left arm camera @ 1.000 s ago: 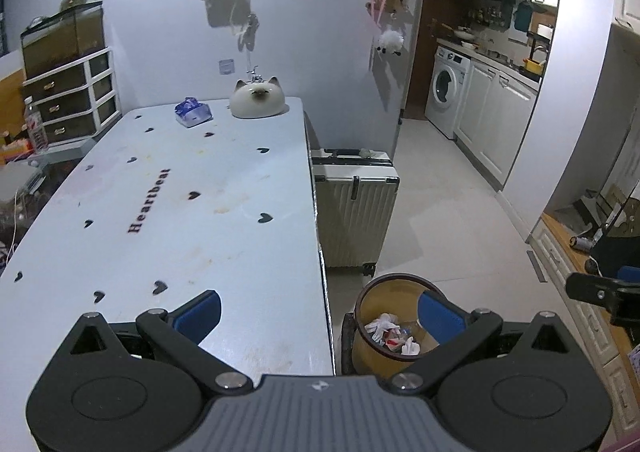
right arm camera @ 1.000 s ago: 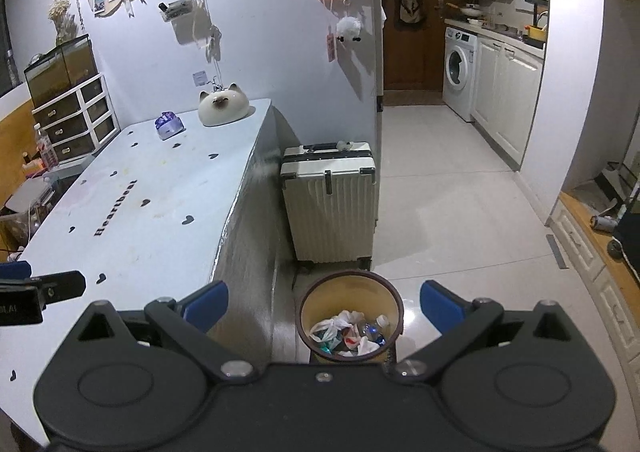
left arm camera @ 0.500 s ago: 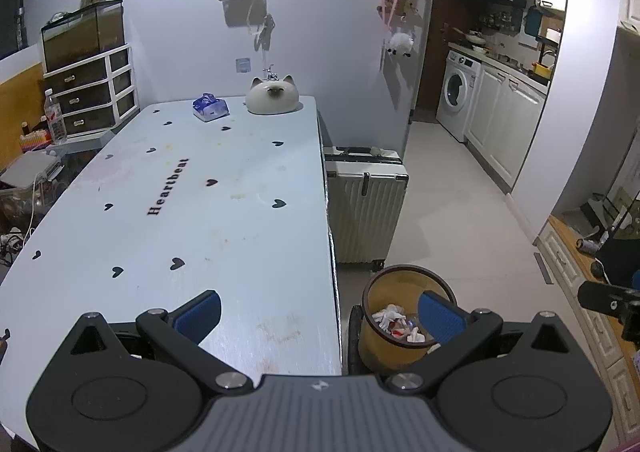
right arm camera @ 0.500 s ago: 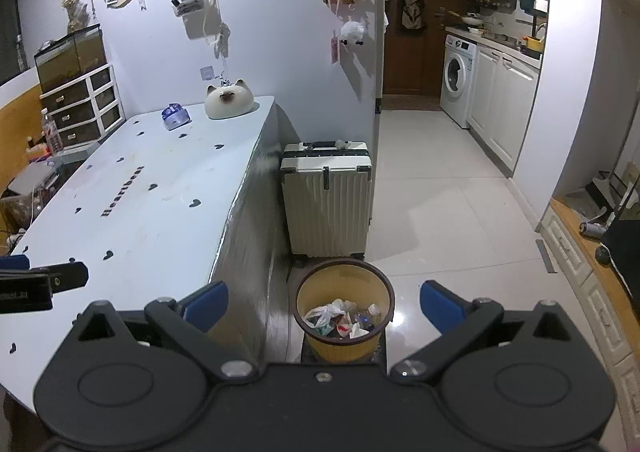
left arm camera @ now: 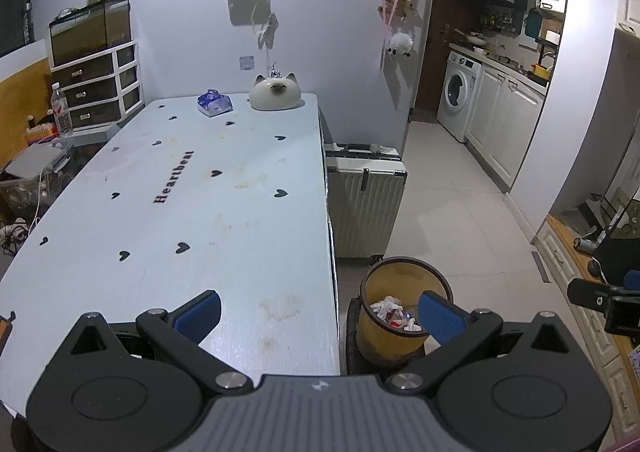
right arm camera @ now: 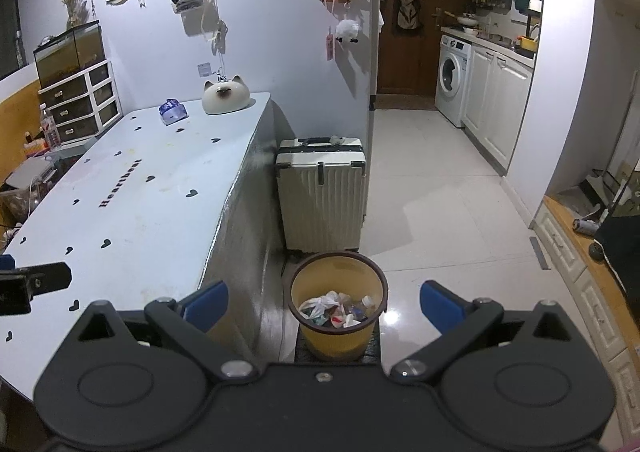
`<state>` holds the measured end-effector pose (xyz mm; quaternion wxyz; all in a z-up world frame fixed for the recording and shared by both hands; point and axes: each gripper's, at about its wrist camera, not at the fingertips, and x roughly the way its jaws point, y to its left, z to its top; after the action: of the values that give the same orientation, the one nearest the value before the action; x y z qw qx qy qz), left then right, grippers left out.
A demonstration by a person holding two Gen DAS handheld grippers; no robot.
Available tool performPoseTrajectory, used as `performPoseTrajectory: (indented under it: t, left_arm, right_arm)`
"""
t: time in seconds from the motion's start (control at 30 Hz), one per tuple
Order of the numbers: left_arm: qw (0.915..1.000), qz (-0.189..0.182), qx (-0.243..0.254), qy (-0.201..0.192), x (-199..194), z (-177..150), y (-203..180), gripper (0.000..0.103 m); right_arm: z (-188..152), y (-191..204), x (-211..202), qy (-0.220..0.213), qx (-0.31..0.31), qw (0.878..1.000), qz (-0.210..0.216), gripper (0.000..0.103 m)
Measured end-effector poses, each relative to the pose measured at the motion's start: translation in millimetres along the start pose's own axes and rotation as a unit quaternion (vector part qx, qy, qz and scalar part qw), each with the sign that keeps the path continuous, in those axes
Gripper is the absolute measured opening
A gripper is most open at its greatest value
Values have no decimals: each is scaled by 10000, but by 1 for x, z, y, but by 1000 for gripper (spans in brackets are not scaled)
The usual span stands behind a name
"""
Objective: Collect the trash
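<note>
A yellow trash bin (right arm camera: 337,316) with a dark rim stands on the floor by the table's near right corner, holding crumpled paper, a plastic bag and wrappers. It also shows in the left wrist view (left arm camera: 396,316). My left gripper (left arm camera: 318,310) is open and empty over the table's near edge. My right gripper (right arm camera: 324,304) is open and empty, above and in front of the bin. A blue-white crumpled packet (left arm camera: 215,102) lies at the table's far end.
The long white table (left arm camera: 208,203) has heart prints. A cat-shaped ceramic (left arm camera: 274,92) sits at its far end. A white suitcase (right arm camera: 322,193) stands behind the bin. Drawers (left arm camera: 100,85) stand far left, kitchen cabinets and a washing machine (right arm camera: 452,79) far right.
Both grippers have drawn back and risen, so the table and bin look farther away. Both stay open and empty.
</note>
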<state>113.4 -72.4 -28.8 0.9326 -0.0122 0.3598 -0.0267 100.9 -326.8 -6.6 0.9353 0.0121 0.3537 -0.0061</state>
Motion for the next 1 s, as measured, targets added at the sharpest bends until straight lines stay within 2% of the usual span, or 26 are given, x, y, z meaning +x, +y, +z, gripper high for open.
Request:
performPoseTrajectory:
  t: [1.0]
  left_arm:
    - [9998,123,-137,13,-6,-4,3,103]
  right_arm:
    - [-1,-2,-5,-85,-86,9999,25,103]
